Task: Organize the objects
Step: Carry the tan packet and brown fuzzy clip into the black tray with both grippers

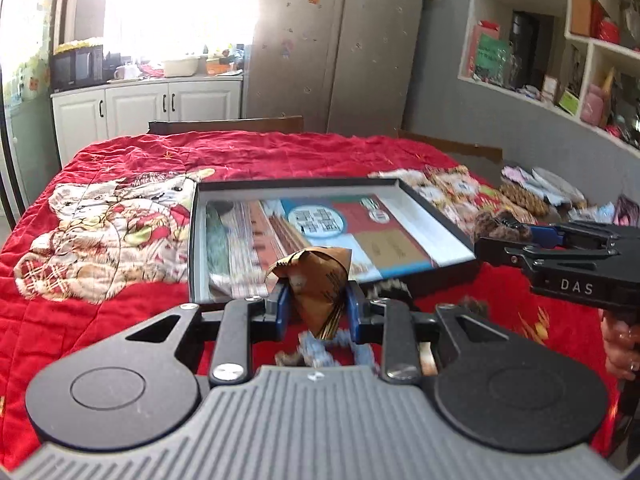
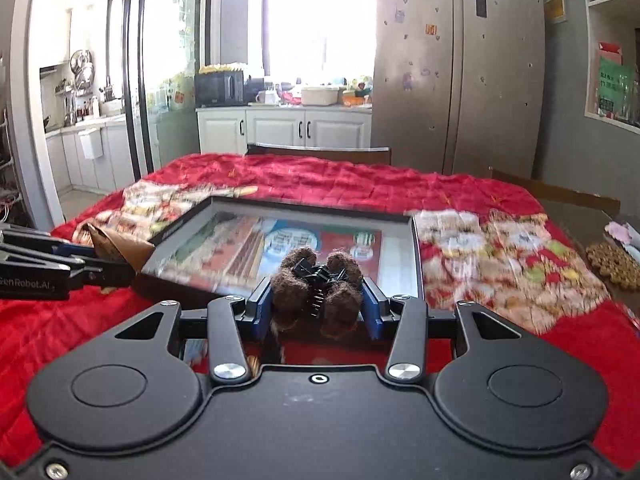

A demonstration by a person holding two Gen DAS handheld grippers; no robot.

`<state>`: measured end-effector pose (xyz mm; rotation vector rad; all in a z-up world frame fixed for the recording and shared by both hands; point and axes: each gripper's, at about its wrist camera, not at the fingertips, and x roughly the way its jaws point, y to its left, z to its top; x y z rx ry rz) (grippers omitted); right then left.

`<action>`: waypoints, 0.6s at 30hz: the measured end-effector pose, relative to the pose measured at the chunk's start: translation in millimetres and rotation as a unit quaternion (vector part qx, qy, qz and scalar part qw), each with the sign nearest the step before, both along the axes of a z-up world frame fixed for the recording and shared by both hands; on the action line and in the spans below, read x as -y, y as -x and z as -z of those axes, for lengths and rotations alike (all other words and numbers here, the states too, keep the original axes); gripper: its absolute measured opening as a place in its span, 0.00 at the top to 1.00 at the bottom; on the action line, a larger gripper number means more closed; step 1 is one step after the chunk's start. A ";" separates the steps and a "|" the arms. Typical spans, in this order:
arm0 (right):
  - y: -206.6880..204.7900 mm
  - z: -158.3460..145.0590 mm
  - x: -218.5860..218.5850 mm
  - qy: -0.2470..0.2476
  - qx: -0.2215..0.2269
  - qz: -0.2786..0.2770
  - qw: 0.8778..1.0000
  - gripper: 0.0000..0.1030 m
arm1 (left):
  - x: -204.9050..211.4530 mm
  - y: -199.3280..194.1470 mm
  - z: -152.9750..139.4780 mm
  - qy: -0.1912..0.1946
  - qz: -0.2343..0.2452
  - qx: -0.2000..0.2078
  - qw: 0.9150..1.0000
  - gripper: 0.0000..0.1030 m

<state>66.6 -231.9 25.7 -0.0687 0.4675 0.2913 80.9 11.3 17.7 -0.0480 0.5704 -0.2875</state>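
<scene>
My left gripper [image 1: 316, 304] is shut on a brown paper-wrapped packet [image 1: 320, 280], held above the red cloth just in front of a shallow black tray [image 1: 436, 212] with a printed sheet inside. In the right wrist view my right gripper [image 2: 318, 300] is shut on a fuzzy brown hair claw clip [image 2: 320, 288], also held near the tray's [image 2: 416, 248] front edge. The right gripper with the clip [image 1: 502, 226] shows at the right of the left wrist view. At the left of the right wrist view the left gripper carries the brown packet [image 2: 116, 246].
A red quilted cloth [image 1: 120, 320] with a cartoon print covers the table. Small items, a woven brown coaster [image 2: 612, 266] among them, lie at the table's right edge. Chair backs [image 1: 224, 124] stand behind the table, with a fridge and cupboards further back.
</scene>
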 end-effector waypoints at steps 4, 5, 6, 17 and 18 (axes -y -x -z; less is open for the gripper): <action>-28.0 -4.0 -7.5 0.005 0.007 0.001 1.000 0.58 | -1.0 -27.9 -4.2 0.007 -0.010 0.000 1.000 0.69; -36.1 -3.8 -9.6 0.006 0.007 0.002 1.000 0.58 | -0.2 -35.6 -4.2 0.003 -0.013 0.001 1.000 0.69; -43.1 -3.0 -12.8 0.008 0.008 0.001 1.000 0.58 | 0.6 -42.1 -3.9 0.001 -0.017 0.002 1.000 0.69; -122.2 19.6 -33.6 0.006 -0.007 0.008 1.000 0.58 | 8.8 -113.6 11.9 -0.011 -0.058 -0.012 0.998 0.69; -128.8 22.2 -35.1 0.008 -0.010 0.010 1.000 0.58 | 9.2 -118.9 13.4 -0.012 -0.063 -0.013 0.998 0.69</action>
